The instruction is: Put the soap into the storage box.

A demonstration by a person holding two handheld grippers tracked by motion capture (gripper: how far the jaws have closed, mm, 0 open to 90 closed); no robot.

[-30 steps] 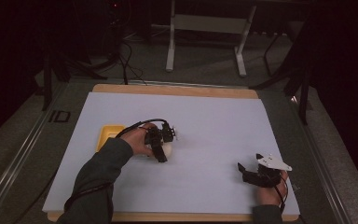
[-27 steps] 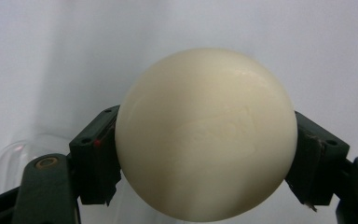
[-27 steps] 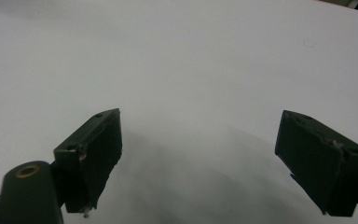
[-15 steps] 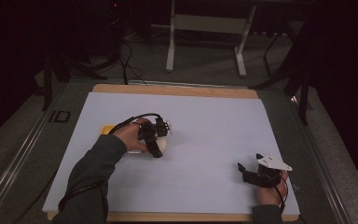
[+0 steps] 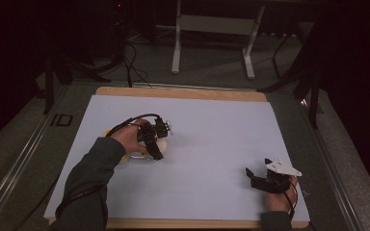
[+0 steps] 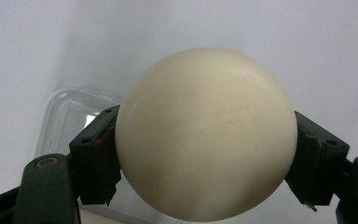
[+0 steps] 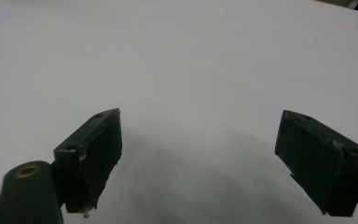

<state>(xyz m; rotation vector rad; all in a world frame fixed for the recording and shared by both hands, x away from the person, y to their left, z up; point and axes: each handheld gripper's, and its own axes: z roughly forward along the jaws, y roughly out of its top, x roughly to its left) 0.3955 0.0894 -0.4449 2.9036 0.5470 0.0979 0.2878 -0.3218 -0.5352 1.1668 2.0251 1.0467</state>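
A cream ball [image 6: 206,134] is clamped between the jaws of the left gripper [image 5: 153,142], above a clear container [image 6: 65,114] on the table's left half. The right gripper [image 7: 212,161] is held wide open, empty, near the right edge. Slip risk is judged high: smooth round surface, small pad contact.

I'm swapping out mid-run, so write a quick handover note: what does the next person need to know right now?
Left gripper: shut on the cream ball, jaws pressing its two sides, just above the white table sheet.
Right gripper: open, holding nothing, low over the sheet near its front right corner.
A clear plastic container lies just behind the ball, beside something yellow.
Done: ball gripped. Left: probably setting the ball down; where is your call.
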